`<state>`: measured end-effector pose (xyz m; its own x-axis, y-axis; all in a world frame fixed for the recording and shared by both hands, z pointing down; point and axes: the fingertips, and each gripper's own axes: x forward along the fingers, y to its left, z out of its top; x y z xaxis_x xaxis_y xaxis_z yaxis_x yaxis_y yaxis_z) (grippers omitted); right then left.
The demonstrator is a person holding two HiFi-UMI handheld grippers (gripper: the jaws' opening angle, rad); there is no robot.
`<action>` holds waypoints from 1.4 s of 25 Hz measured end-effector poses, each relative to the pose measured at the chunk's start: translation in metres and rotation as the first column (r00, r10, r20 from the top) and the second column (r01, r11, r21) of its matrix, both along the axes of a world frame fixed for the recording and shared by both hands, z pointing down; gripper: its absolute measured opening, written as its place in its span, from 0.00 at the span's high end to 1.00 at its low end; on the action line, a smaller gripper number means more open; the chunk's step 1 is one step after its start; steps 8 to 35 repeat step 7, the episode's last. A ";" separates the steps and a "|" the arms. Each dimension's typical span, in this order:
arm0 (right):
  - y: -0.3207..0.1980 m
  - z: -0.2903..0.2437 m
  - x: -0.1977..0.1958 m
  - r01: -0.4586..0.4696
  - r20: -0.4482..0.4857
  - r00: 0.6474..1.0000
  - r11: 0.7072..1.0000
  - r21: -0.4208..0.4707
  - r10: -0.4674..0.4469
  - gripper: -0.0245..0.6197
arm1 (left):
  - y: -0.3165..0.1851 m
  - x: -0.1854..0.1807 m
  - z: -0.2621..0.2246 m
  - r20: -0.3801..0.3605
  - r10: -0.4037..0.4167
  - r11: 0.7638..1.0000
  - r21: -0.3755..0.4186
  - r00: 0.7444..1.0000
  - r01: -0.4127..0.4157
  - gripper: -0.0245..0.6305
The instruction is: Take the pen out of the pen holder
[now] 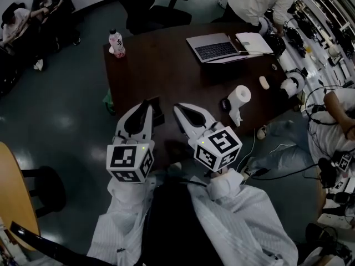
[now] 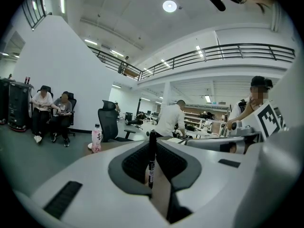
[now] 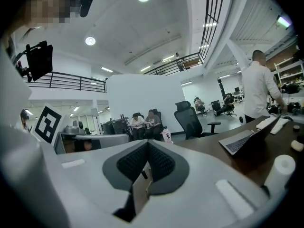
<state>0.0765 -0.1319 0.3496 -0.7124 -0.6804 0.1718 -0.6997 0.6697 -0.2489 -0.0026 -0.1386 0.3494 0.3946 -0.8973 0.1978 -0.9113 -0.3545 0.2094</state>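
A black pen (image 2: 152, 158) with a white label stands upright between the pads of my left gripper (image 2: 152, 144), which is shut on it. In the head view the left gripper (image 1: 147, 105) hovers over the near edge of the dark brown table (image 1: 166, 65), and the pen itself is not visible there. Just right of its tip sits a dark boxy thing (image 1: 157, 113), possibly the pen holder. My right gripper (image 1: 178, 110) hangs beside the left one. In its own view the right gripper (image 3: 148, 145) has its pads together with nothing clearly held.
A pink bottle (image 1: 116, 43) stands at the table's far left corner. A laptop (image 1: 213, 47) and papers lie at the far right, a paper roll (image 1: 239, 97) nearer on the right. A black office chair (image 1: 150, 10) stands behind the table, with people seated or standing around.
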 end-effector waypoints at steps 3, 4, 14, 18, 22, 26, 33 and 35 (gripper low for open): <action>-0.002 0.000 0.001 -0.001 -0.003 1.000 1.000 -0.003 0.001 0.96 | -0.002 0.002 0.000 0.002 0.004 1.000 -0.003 1.000 -0.004 0.89; -0.003 0.001 0.001 -0.001 -0.003 1.000 1.000 -0.003 0.001 0.96 | -0.003 0.002 0.000 0.002 0.005 1.000 -0.004 1.000 -0.005 0.89; -0.004 0.001 0.002 0.000 -0.003 1.000 1.000 -0.001 0.000 0.96 | -0.004 0.004 0.002 0.005 0.008 1.000 -0.005 1.000 -0.008 0.89; -0.004 0.001 0.002 0.000 -0.003 1.000 1.000 -0.001 0.000 0.96 | -0.004 0.004 0.002 0.005 0.008 1.000 -0.005 1.000 -0.008 0.89; -0.004 0.001 0.002 0.000 -0.003 1.000 1.000 -0.001 0.000 0.96 | -0.004 0.004 0.002 0.005 0.008 1.000 -0.005 1.000 -0.008 0.89; -0.004 0.001 0.002 0.000 -0.003 1.000 1.000 -0.001 0.000 0.96 | -0.004 0.004 0.002 0.005 0.008 1.000 -0.005 1.000 -0.008 0.89; -0.004 0.001 0.002 0.000 -0.003 1.000 1.000 -0.001 0.000 0.96 | -0.004 0.004 0.002 0.005 0.008 1.000 -0.005 1.000 -0.008 0.89; -0.004 0.001 0.002 0.000 -0.003 1.000 1.000 -0.001 0.000 0.96 | -0.004 0.004 0.002 0.005 0.008 1.000 -0.005 1.000 -0.008 0.89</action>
